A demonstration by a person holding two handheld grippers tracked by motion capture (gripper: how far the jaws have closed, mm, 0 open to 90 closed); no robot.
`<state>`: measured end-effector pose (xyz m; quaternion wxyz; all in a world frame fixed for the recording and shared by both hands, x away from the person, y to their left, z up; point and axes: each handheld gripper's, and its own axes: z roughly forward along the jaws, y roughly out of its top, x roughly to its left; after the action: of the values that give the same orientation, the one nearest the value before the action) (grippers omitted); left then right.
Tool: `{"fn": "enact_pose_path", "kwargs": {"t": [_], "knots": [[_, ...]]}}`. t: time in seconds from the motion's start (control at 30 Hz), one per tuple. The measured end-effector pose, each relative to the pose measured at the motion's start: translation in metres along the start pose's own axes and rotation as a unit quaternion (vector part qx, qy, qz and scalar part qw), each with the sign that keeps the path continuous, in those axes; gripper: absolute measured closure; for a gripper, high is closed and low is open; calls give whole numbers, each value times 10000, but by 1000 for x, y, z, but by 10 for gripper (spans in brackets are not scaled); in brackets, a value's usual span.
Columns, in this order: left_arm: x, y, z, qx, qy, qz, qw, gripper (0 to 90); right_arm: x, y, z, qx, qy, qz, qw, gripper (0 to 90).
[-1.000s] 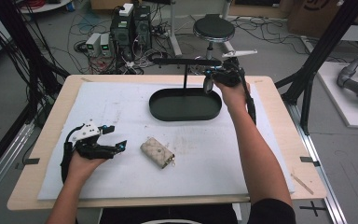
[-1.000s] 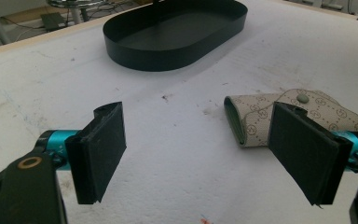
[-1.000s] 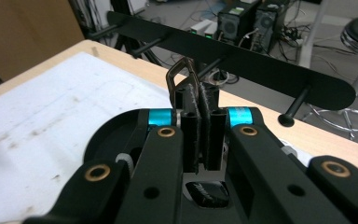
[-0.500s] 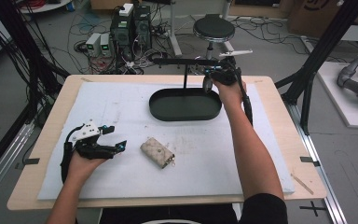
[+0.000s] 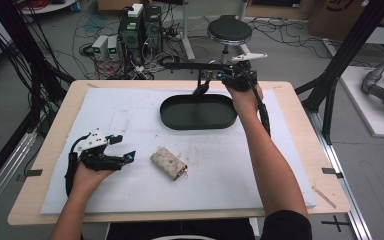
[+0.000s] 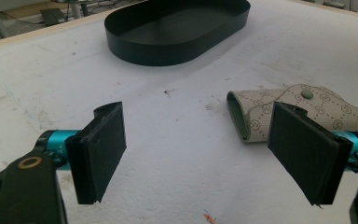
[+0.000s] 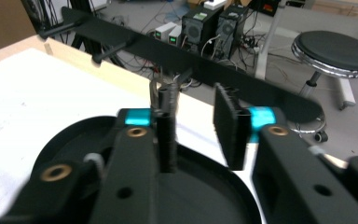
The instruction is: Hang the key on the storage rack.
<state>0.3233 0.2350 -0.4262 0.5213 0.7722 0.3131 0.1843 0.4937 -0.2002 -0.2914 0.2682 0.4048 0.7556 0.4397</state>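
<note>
Across the white mat (image 5: 130, 115), the right gripper (image 5: 215, 80) reaches over the tray (image 5: 198, 113), jaws just opening, holding nothing; left gripper (image 5: 122, 150) open

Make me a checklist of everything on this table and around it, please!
Surface: wooden table under a white mat.
Job's things: black oval tray; beige key pouch lying on the mat; black peg rack with a dark item hanging.
Clutter: small stick.
Grippers: left gripper open beside the pouch; right gripper at the rack, jaws just been opening, nothing between them.
Cables: loose cables across the floor.
Surroundings: computers, stool.
</note>
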Motion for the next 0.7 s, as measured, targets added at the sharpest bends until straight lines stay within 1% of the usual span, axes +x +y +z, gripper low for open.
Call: {"fn": "enact_pose_path", "kwargs": {"t": [0.03, 0.13, 0.17, 0.2, 0.23, 0.27, 0.3, 0.33, 0.37, 0.4, 0.43, 0.5, 0.53, 0.57, 0.6, 0.63, 0.7], "knots": [[0, 0, 0, 5, 2, -3, 10000, 194, 0, 0, -3, 49, 36, -31, 10000, 675], [0, 0, 0, 23, -7, 25, 10000, 194, 1, 0, -10, 103, 74, -122, 9998, 593], [0, 0, 0, 31, 2, 7, 10000, 194, 1, 0, -13, 75, 159, -137, 9998, 578], [1, 0, 0, 57, 7, 12, 10000, 194, 1, -2, -15, -1, 239, -209, 9995, 576], [1, 0, 0, 57, 9, -3, 10000, 194, 2, -4, -18, -61, 256, -277, 9993, 551], [1, -1, 0, 46, 9, -18, 10000, 194, 2, -6, -19, -77, 293, -290, 9991, 533], [1, 0, 0, 44, 8, -22, 10000, 194, 1, -11, -22, -53, 408, -288, 9987, 512], [1, 0, 0, 42, 7, -24, 10000, 194, 1, -11, -22, -53, 408, -288, 9987, 512], [1, 0, 0, 40, -1, -25, 10000, 194, 1, -14, -23, -47, 439, -321, 9985, 489], [1, 0, 0, 38, -6, -7, 10000, 194, 0, -16, -25, 58, 464, -337, 9983, 464], [1, 0, 0, 38, -6, -8, 10000, 194, 0, -19, -27, 36, 514, -302, 9982, 448], [1, -1, 0, 80, 15, -8, 10000, 194, -2, -27, -31, -68, 770, -253, 9967, 447], [2, -1, 0, 109, 18, -6, 9999, 194, -2, -32, -33, -84, 842, -275, 9960, 445], [2, -1, 0, 100, 24, -18, 9999, 194, -2, -36, -34, -17, 917, -271, 9954, 424], [2, -2, 0, 110, 32, -27, 9999, 194, -2, -38, -35, 154, 977, -280, 9947, 390], [2, -2, 0, 108, 37, -31, 9999, 194, -2, -41, -35, 235, 1016, -305, 9941, 388], [2, -2, 0, 82, 31, -45, 10000, 194, 0, -51, -41, 31, 1053, -390, 9937, 395]]}}
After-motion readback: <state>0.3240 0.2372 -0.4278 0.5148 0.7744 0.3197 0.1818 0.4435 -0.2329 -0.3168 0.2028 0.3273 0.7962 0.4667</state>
